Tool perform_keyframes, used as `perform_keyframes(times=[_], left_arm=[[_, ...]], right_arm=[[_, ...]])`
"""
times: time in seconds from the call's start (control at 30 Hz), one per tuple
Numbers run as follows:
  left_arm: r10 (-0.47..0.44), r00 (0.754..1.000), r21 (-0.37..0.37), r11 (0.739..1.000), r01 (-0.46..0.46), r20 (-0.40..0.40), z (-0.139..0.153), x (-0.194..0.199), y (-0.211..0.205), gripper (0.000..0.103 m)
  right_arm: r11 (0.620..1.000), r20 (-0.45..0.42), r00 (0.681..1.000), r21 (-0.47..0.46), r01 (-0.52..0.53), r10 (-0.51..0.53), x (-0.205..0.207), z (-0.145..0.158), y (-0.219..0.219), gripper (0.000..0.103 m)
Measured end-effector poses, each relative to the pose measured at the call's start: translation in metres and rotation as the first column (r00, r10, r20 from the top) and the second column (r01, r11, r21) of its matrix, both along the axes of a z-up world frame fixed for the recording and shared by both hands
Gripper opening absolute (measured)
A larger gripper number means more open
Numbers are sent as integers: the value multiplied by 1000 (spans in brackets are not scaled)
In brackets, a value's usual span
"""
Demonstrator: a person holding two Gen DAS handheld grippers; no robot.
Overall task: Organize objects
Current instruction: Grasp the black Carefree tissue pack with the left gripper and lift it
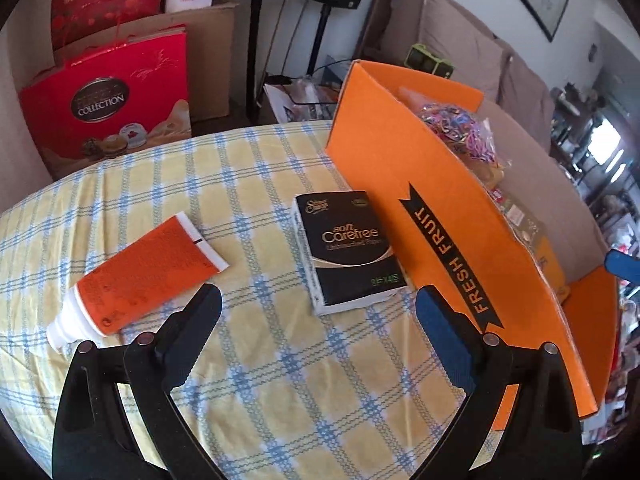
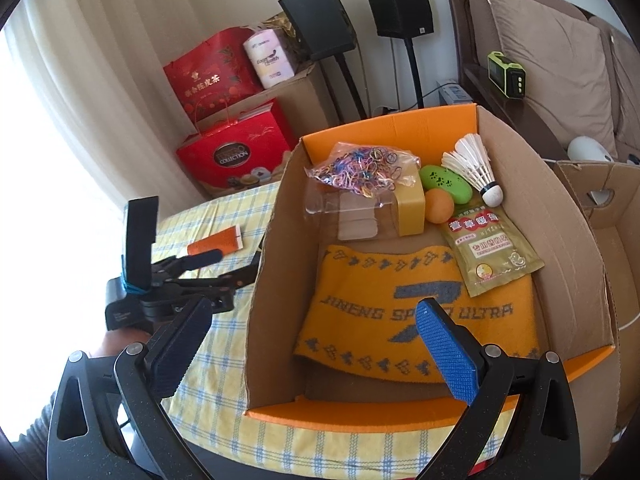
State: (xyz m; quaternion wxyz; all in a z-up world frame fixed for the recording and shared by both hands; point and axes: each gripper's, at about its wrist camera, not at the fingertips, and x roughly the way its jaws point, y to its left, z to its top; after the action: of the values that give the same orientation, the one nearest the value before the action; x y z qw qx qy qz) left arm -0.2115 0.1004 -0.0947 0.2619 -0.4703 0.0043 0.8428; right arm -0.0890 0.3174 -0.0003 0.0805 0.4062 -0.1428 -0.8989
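On the yellow checked tablecloth [image 1: 256, 184] lie an orange tube [image 1: 140, 276] with a white cap and a black tissue pack [image 1: 348, 252], which rests beside the orange cardboard box [image 1: 404, 184]. My left gripper [image 1: 318, 304] hovers open just in front of the tissue pack, nothing between its fingers. My right gripper [image 2: 312, 320] hangs open and empty above the near part of the box [image 2: 272, 280]. Inside the box are an orange towel [image 2: 400, 304], a bag of rubber bands [image 2: 360, 172], a shuttlecock [image 2: 476, 168], an orange ball [image 2: 439, 206] and a packet [image 2: 492, 248]. The left gripper [image 2: 216, 266] also shows over the table near the tube [image 2: 216, 244].
Red gift bags [image 1: 108, 108] and a brown carton [image 1: 212, 56] stand behind the table. Two speakers on stands [image 2: 400, 4] are at the wall. A brown sofa [image 2: 560, 68] and another open carton [image 2: 600, 200] sit right of the box. A sleeve [image 2: 36, 428] shows at lower left.
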Motion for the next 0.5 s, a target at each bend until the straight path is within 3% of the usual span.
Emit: perform_keyframes(times=[0.17,0.37,0.5], left_arm=[[-27,1000,18,999,26,13,-6,-4,17,97],[4,1000,-51,999,-4,-3,-16,-10,22,92],[8,1000,-70,998,-9,-19,-16,-10,21,75]], right_arm=[[1000,-6,1000,-7,-2,2,7,2,0,102],[1000,-9,1000,-11,6,-6,13,3,3,102],[1000,0,1000,-6,3,-3,13,1,1,102]])
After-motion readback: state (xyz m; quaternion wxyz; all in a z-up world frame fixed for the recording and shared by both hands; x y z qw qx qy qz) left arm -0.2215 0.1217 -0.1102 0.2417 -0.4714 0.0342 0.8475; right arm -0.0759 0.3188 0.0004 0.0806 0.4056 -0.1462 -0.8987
